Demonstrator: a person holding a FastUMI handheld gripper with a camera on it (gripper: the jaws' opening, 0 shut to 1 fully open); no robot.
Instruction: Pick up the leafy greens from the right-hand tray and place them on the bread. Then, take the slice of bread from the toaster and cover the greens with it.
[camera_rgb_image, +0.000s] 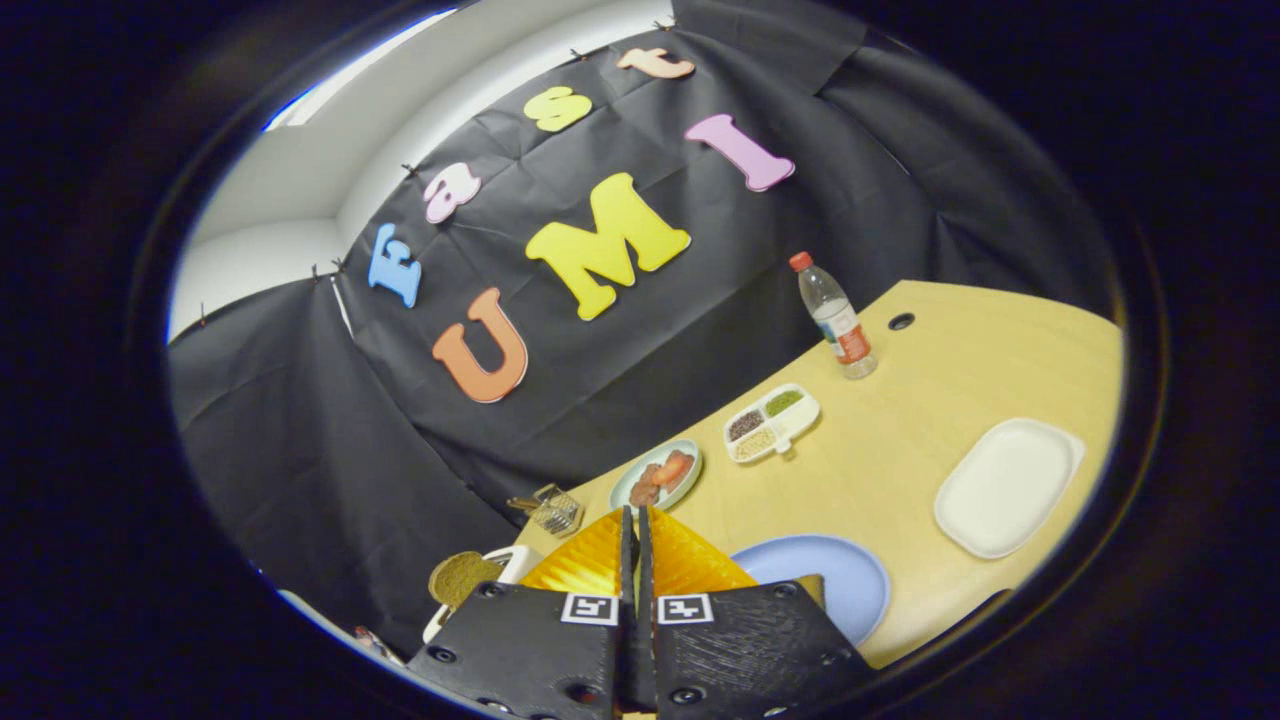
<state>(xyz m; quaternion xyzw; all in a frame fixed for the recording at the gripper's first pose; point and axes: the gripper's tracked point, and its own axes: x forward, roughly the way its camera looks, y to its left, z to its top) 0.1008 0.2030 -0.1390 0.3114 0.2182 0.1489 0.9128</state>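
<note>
A: Where do the jaws (636, 530) stand?

B: Pressed together with nothing between them, just above the blue plate (850, 580).

A: And the greens?

B: I can't make them out. The white tray (1005, 485) beyond looks bare. One bread slice (462, 576) still sits in the toaster (510, 562), so covering seems left.

We are counting one water bottle (836, 316), one white tray (1008, 486), one blue plate (838, 580), one divided dish (771, 422), one food plate (657, 474), one wire basket (552, 510), one bread slice (462, 577), and one gripper (636, 528), fingers pressed together.
</note>
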